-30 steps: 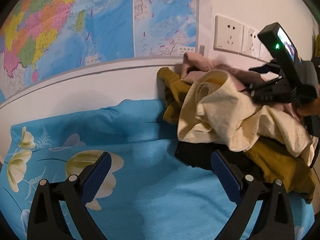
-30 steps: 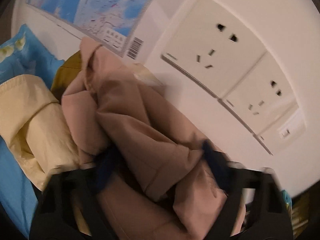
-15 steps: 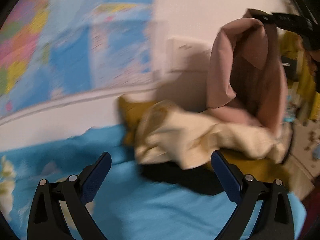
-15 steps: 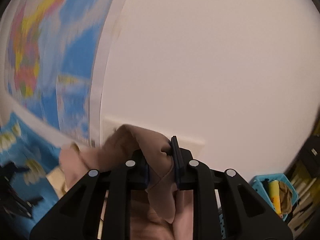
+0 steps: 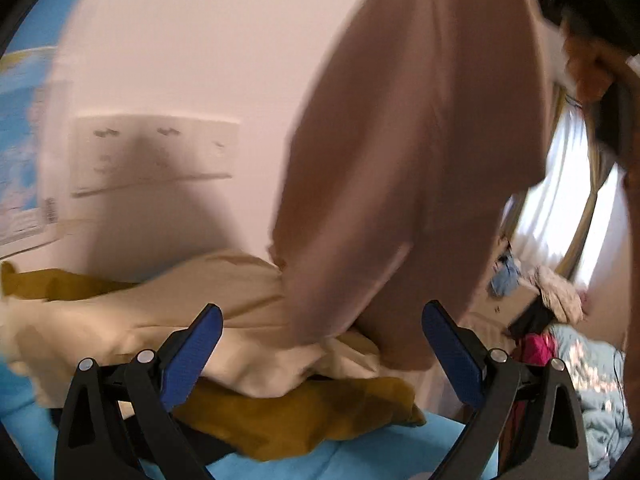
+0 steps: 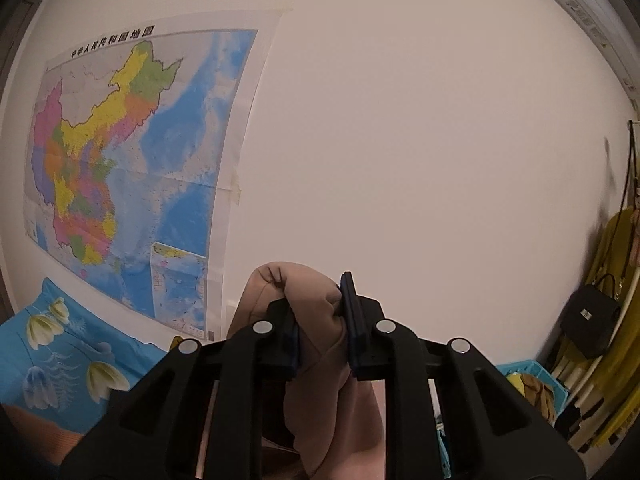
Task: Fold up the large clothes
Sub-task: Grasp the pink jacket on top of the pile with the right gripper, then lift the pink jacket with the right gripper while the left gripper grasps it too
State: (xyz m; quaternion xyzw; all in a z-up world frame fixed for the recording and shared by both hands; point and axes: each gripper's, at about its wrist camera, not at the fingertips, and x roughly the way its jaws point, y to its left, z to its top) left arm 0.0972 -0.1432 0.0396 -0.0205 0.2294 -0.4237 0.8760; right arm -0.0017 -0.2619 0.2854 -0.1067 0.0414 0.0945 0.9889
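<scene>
Pale wall (image 6: 420,140) backs the pile (image 5: 240,320); above it, the right gripper (image 6: 322,328), jaws just closed on the pink garment (image 5: 408,160), hoists it clear to spread, while the left gripper (image 5: 320,344) gapes empty below.

Right tool (image 6: 322,320) is raised high, roughly level, its blue pads having just closed and now pinching pink cloth (image 6: 316,304). Left tool (image 5: 320,356) tilts slightly downward, jaws spread wide, nothing between them.
</scene>
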